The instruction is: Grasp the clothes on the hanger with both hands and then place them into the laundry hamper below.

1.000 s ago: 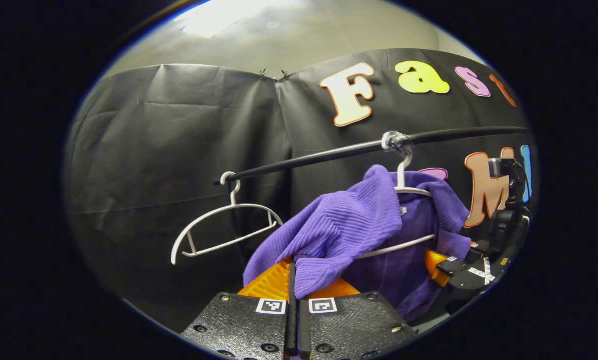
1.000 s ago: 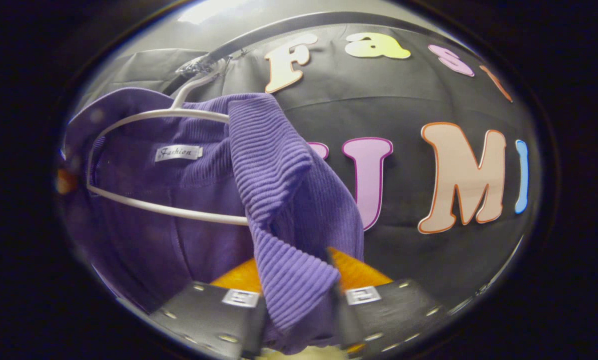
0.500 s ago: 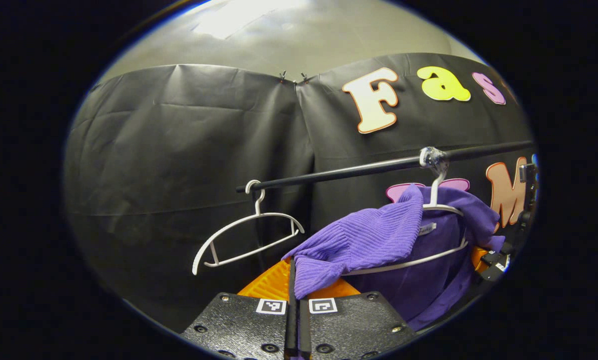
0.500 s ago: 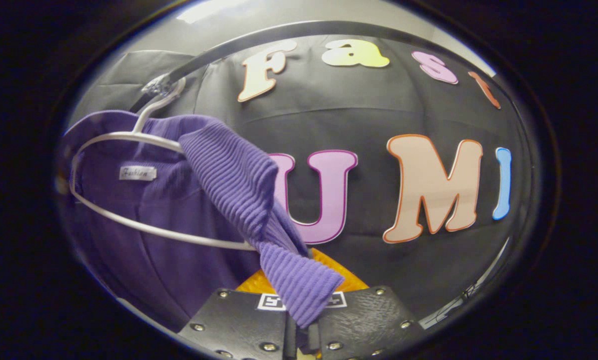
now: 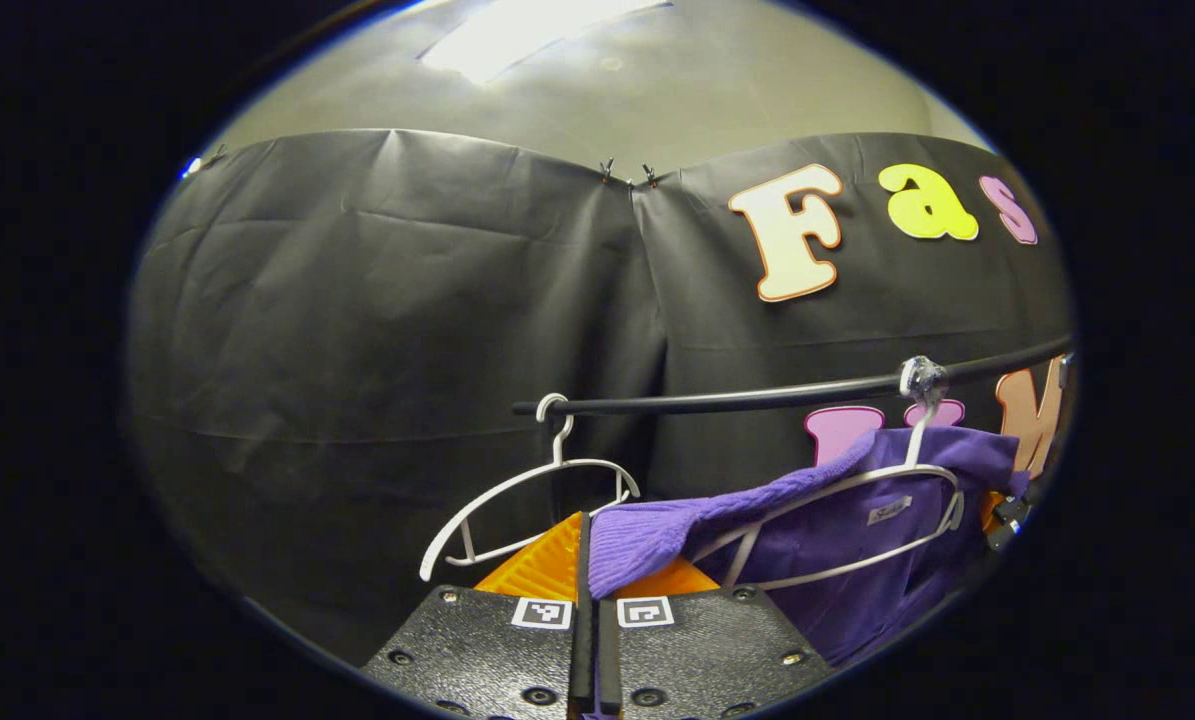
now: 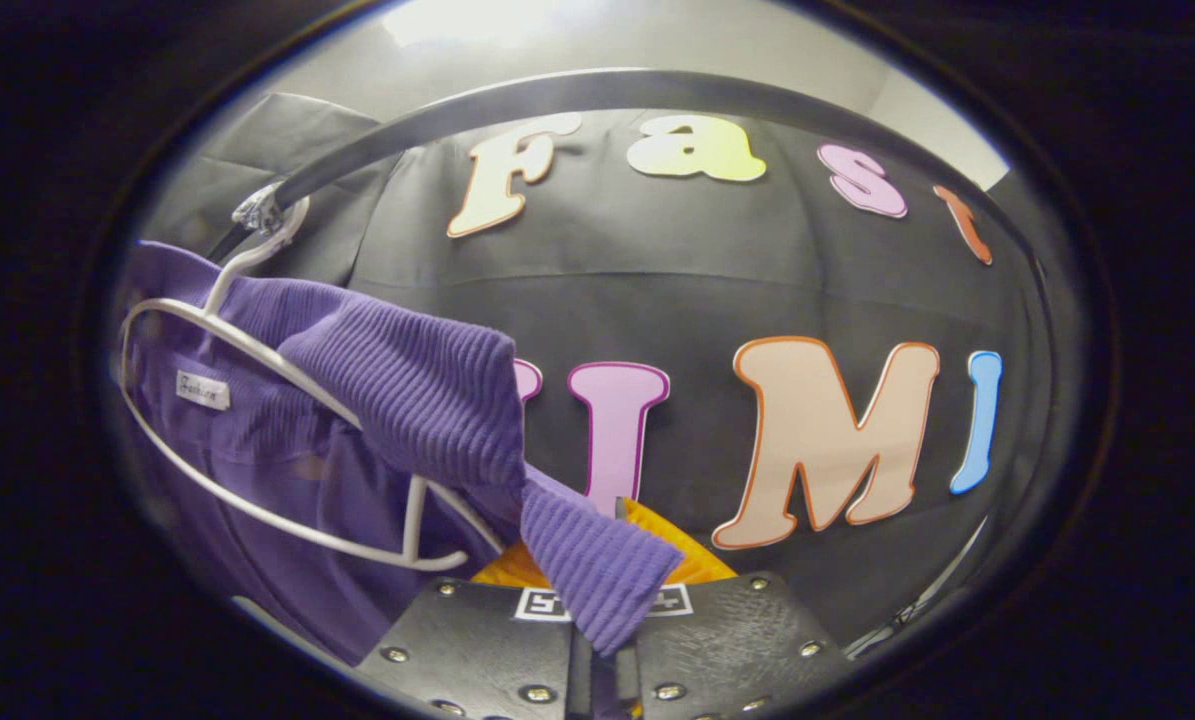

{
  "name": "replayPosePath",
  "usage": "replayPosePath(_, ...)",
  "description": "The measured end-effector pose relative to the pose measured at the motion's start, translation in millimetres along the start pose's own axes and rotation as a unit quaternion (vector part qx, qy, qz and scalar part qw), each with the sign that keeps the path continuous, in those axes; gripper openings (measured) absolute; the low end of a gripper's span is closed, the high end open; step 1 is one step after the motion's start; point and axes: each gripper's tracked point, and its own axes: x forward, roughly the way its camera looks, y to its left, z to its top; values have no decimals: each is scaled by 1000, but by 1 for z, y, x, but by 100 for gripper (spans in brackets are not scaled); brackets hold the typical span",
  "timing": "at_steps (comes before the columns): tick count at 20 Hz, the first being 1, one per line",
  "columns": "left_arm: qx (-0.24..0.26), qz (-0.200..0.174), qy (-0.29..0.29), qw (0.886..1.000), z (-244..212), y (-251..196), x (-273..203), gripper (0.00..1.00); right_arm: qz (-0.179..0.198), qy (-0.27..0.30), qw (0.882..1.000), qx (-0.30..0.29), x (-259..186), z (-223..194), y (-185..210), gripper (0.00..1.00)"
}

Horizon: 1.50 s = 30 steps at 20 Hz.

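Nearest in each view, the left gripper (image 5: pixel 590 640) and right gripper (image 6: pixel 597 650) are each clenched on a corner of the purple sweater (image 5: pixel 757 500) — pulled taut off its white hanger (image 6: pixel 257 440). Farther back the black rail (image 5: pixel 737 400) runs; the left gripper view adds an empty hanger (image 5: pixel 527 500) on the rail's left end.

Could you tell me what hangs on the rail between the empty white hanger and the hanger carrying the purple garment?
Nothing: in the left gripper view the rail runs bare from the empty hanger to the purple garment's hanger.
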Motion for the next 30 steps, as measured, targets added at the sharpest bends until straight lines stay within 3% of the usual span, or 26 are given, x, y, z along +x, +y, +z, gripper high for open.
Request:
replayPosePath(5,-1,-1,-6,1000,8,12,16,0,4,-12,1000,6,19,5,-1,15)
replayPosePath(17,-29,-12,54,998,-74,10,47,0,21,6,1000,4,42,-15,5,14)
replayPosePath(25,-24,-28,90,995,-130,-2,46,0,24,49,999,0,51,-59,5,14)
replayPosePath(30,-7,-42,103,994,-157,-15,36,1,15,75,997,-18,34,-87,-4,14)
